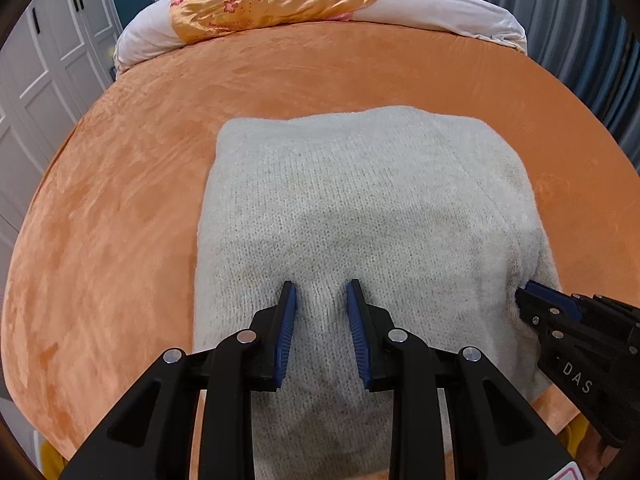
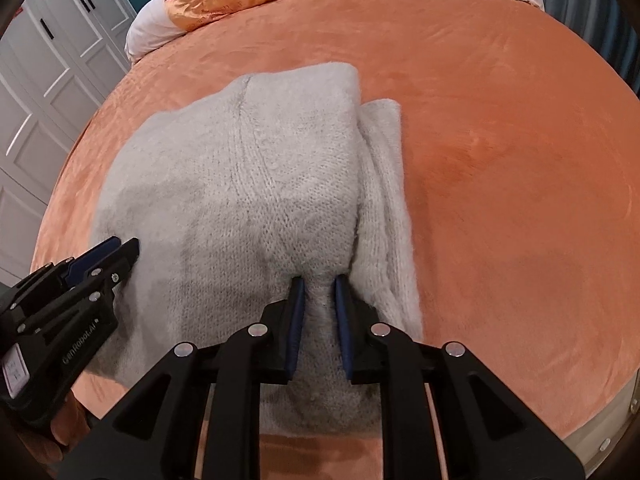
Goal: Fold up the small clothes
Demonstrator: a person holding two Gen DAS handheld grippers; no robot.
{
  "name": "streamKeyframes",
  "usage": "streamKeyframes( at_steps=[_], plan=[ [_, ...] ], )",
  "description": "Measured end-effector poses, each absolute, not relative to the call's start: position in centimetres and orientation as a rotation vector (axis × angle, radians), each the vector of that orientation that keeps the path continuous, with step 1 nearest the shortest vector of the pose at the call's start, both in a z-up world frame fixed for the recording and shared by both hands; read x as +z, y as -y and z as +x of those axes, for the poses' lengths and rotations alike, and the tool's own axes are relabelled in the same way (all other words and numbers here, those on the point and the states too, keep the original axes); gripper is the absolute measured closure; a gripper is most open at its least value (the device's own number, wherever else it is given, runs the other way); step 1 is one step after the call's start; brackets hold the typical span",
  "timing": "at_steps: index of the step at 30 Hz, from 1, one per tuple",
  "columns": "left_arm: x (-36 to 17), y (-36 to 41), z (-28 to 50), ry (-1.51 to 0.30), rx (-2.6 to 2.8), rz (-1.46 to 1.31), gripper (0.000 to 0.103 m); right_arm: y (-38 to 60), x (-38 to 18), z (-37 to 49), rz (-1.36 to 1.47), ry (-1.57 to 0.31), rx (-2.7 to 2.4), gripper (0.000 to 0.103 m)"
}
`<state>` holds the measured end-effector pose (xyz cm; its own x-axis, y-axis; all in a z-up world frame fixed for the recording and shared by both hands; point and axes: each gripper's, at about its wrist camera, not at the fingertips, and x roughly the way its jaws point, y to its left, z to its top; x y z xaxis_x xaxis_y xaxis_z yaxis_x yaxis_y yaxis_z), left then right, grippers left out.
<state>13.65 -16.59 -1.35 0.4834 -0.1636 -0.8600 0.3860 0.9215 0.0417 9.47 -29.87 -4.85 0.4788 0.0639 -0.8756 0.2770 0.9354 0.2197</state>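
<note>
A cream knitted sweater (image 1: pixel 360 200) lies folded on the orange plush bed cover (image 1: pixel 120 220), its near edge lifted. My left gripper (image 1: pixel 320 292) is shut on a ridge of knit near the sweater's near left part, blue pads pressing it from both sides. In the right wrist view the sweater (image 2: pixel 240 168) has a narrower folded strip along its right side. My right gripper (image 2: pixel 319 284) is shut on a fold of knit beside that strip. Each gripper shows in the other's view: the right gripper (image 1: pixel 528 292) at the sweater's right edge, the left gripper (image 2: pixel 120 248) at its left.
A white pillow (image 1: pixel 440 12) and an orange floral satin cloth (image 1: pixel 272 0) lie at the head of the bed. White wardrobe doors (image 1: pixel 48 60) stand on the left and grey-blue curtains (image 1: pixel 580 40) on the right. Bare orange cover (image 2: pixel 500 160) spreads right of the sweater.
</note>
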Motion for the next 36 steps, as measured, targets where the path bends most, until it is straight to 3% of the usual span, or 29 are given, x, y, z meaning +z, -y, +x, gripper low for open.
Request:
streamKeyframes(
  at_steps=[12, 21, 28, 36],
  plan=[
    [-1.7, 17.1, 13.6, -0.987, -0.341, 0.277, 0.079, 30.4, -5.1, 9.3, 0.413, -1.051, -0.131, 0.088],
    [2.1, 13.3, 10.3, -1.036, -0.396, 0.181, 0.070, 29.0, 0.3, 3.4, 0.354, -0.979, -0.154, 0.086],
    [-2.0, 11.7, 8.7, -1.123, -0.355, 0.223, 0.067, 28.5, -4.2, 3.4, 0.278, -1.089, -0.167, 0.089],
    [-2.2, 12.4, 8.7, -1.122, -0.330, 0.257, 0.066, 28.1, 0.0, 2.9, 0.310, -1.006, -0.180, 0.086]
  ],
)
